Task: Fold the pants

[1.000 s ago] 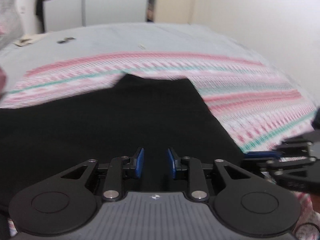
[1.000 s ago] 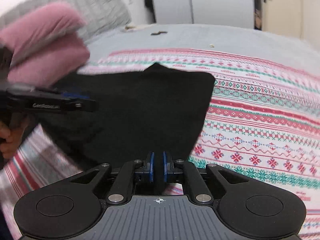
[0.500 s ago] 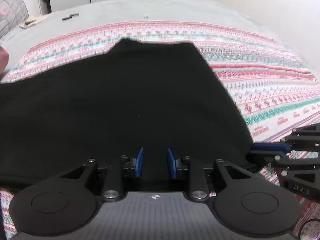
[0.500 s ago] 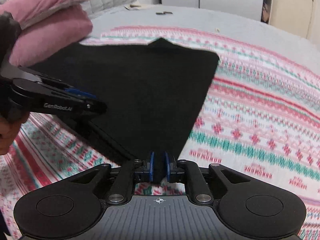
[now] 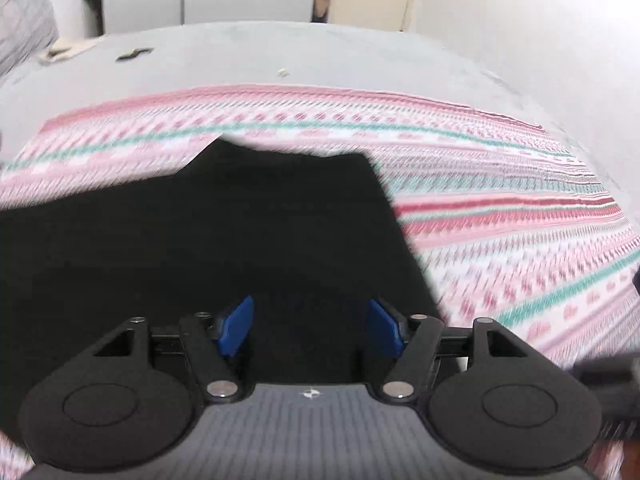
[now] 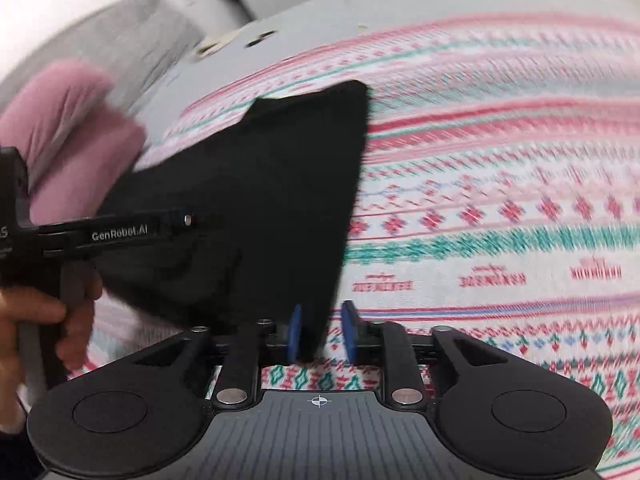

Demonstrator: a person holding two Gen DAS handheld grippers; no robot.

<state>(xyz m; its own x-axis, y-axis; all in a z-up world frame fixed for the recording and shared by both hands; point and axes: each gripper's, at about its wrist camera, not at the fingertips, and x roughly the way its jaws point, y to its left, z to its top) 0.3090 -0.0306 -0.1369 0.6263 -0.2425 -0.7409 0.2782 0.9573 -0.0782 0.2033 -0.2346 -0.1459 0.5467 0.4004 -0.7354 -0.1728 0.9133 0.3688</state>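
On the bed: black pants [image 5: 208, 248] laid flat over a striped patterned blanket [image 5: 500, 216], both jaws releasing.

Left gripper [image 5: 311, 326]: jaws wide apart and opening; pants fabric lies beneath and between the blue pads, which do not press on it. Right gripper [image 6: 320, 332]: jaws slightly apart and opening; the near corner of the pants sits between them against the left-side pad, with a visible gap to the other pad. In the right wrist view, a hand [image 6: 36, 320] grips the handle of the left gripper at the pants' left edge. Pink pillows [image 6: 68, 148] lie beyond that edge. Grey bed sheet [image 5: 320, 52] extends past the blanket.
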